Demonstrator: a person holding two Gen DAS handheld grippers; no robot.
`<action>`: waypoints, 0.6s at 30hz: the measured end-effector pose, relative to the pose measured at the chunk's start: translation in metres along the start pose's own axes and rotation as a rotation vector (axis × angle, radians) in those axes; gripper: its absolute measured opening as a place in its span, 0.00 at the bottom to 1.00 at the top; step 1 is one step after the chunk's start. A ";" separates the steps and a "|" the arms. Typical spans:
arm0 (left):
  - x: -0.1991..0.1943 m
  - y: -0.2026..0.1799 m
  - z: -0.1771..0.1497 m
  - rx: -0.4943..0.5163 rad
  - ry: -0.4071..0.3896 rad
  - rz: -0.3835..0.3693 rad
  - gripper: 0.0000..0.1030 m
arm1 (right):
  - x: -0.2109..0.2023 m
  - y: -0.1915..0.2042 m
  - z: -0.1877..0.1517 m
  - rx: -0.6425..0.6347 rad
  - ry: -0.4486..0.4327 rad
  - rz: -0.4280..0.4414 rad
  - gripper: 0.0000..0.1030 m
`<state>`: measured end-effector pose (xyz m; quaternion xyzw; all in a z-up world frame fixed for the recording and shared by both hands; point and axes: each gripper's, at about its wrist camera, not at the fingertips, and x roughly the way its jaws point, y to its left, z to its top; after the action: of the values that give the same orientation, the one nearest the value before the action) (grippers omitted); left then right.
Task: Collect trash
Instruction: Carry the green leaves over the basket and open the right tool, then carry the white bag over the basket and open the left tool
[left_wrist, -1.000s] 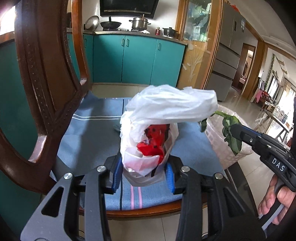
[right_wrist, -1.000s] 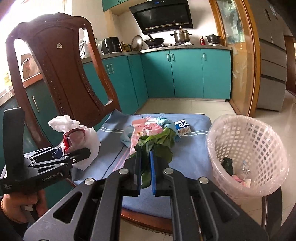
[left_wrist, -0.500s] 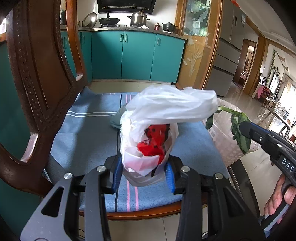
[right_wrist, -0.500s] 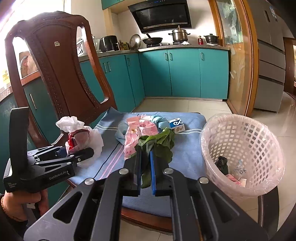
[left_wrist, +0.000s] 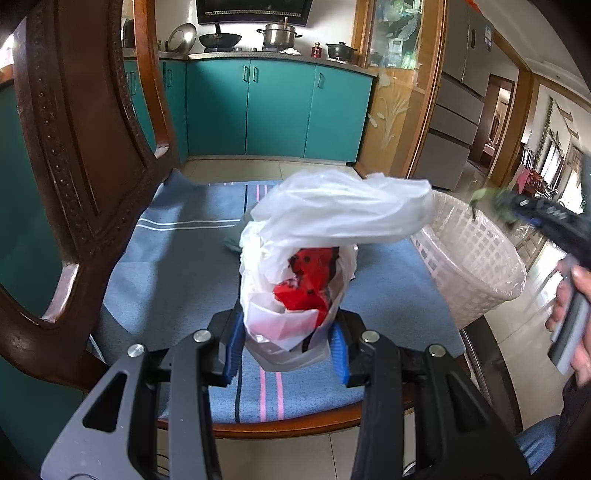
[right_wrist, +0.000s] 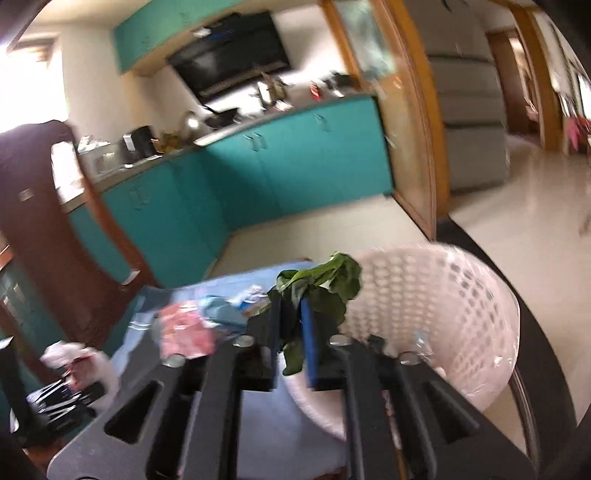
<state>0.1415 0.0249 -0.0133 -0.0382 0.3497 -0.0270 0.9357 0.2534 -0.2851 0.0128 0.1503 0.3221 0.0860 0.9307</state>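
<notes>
My left gripper (left_wrist: 286, 354) clamps the white plastic bag (left_wrist: 306, 266), upright over the chair's blue cushion (left_wrist: 177, 266). My right gripper (right_wrist: 291, 343) pinches wilted greens (right_wrist: 321, 288), stems upright, just above the white basket (right_wrist: 443, 314).

A wooden chair (left_wrist: 70, 192) carries a blue cloth (left_wrist: 177, 266) and basket (left_wrist: 476, 273).

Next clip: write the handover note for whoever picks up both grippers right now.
Left gripper: shut on the white plastic bag with red contents, held above the chair's blue cushion.
Right gripper: shut on the green leaves, at the white basket rim, not yet released.
Done: some trash already seems to lie in the basket.
Left: drop leaves, then bag; the pink wrapper and other scraps remain on the cushion.
</notes>
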 end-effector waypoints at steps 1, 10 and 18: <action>0.001 -0.001 0.000 0.003 0.003 -0.001 0.37 | 0.006 -0.010 -0.002 0.044 0.026 -0.025 0.60; 0.010 -0.044 -0.004 0.082 0.022 -0.075 0.37 | -0.088 -0.029 -0.001 0.167 -0.272 0.015 0.90; 0.044 -0.176 0.053 0.186 0.055 -0.307 0.41 | -0.100 -0.047 0.003 0.229 -0.373 -0.046 0.90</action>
<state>0.2051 -0.1505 0.0133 -0.0035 0.3614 -0.2029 0.9101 0.1799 -0.3554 0.0570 0.2611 0.1553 -0.0016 0.9527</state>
